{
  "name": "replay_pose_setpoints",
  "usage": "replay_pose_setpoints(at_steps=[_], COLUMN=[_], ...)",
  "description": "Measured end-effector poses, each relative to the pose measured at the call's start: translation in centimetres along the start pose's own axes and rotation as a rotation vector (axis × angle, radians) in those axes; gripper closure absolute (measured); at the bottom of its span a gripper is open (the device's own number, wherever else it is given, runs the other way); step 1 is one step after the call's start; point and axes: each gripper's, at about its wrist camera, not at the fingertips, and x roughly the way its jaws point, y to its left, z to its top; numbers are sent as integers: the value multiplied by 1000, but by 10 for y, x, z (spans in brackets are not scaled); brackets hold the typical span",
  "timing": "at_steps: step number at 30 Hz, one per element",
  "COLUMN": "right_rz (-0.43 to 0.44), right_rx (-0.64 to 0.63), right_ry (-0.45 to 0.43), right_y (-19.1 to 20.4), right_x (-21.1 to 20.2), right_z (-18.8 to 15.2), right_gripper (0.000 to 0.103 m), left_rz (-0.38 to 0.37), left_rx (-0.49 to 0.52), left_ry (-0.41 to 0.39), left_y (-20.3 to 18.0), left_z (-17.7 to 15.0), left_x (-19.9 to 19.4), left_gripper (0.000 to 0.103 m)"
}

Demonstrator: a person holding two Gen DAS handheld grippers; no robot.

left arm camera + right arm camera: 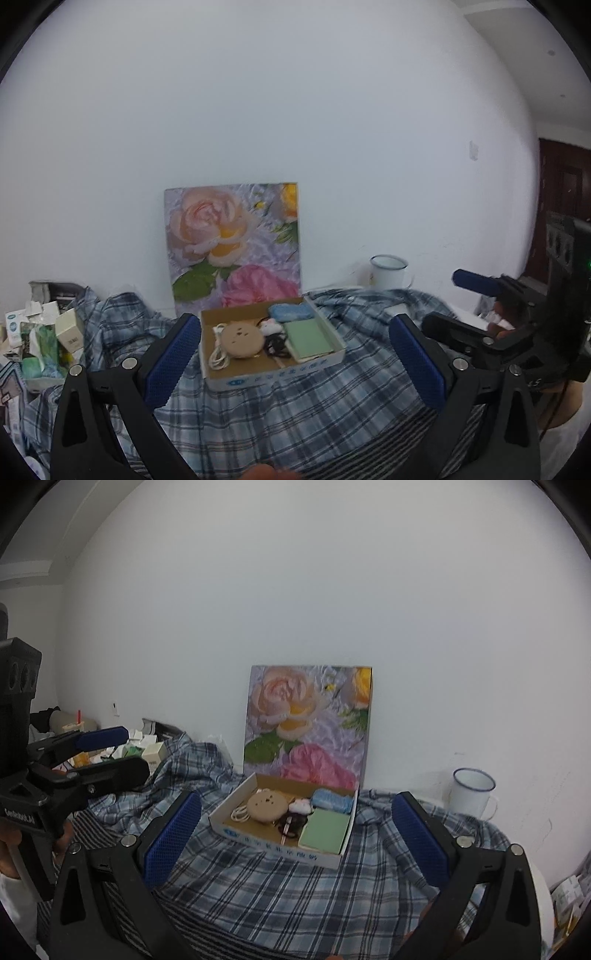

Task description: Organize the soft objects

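Box: A shallow white cardboard box with a brown inside and blue print on its front wall (258, 378) (266, 843) sits on a rumpled blue-and-white plaid cloth (332, 417) (288, 893), between my two sets of fingers in both wrist views.
Contents: I count a round tan disc with small holes (242, 339) (266, 805), a coiled cream-white cable (218, 354) (240, 814) touching its side, a flat pale-green rectangular pad (308, 339) (325, 830), a fuzzy light-blue bundle (290, 312) (332, 799) at the back, a small white plush piece (271, 326) (300, 806), and a tangle of thin black cord (275, 345) (290, 823) beside the pad.
Backdrop: A square canvas printed with pink, peach and yellow roses (234, 243) (308, 723) leans upright on the white wall just behind the box.
Surroundings: A white enamel mug with a dark rim (388, 271) (472, 792) stands by the wall; a heap of small cartons and packets (40, 336) (144, 749) lies at the cloth's far edge.
Left tongs: My left gripper (295, 362) (110, 751) hovers above the cloth, jaws spread wide and gripping nothing, blue textured pads facing in.
Right tongs: My right gripper (295, 842) (461, 301) is likewise spread wide and bare, level with the left one.
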Motion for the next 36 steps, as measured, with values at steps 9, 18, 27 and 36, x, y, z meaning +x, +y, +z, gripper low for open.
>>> replay_pose_setpoints(at_steps=[9, 18, 27, 36], right_rz=[11, 23, -13, -54], right_rx=[-14, 25, 15, 22], right_ry=[67, 105, 171, 235], right_y=[2, -6, -7, -10], right_x=[25, 43, 60, 77], right_z=[-26, -47, -66, -82], right_gripper=[0, 0, 0, 0], left_rz=[76, 106, 118, 160], left_rx=[30, 33, 20, 3], left_ry=[73, 155, 194, 239], left_y=[9, 18, 29, 38], left_z=[-33, -62, -78, -95], left_x=[28, 52, 65, 78], left_gripper=[0, 0, 0, 0])
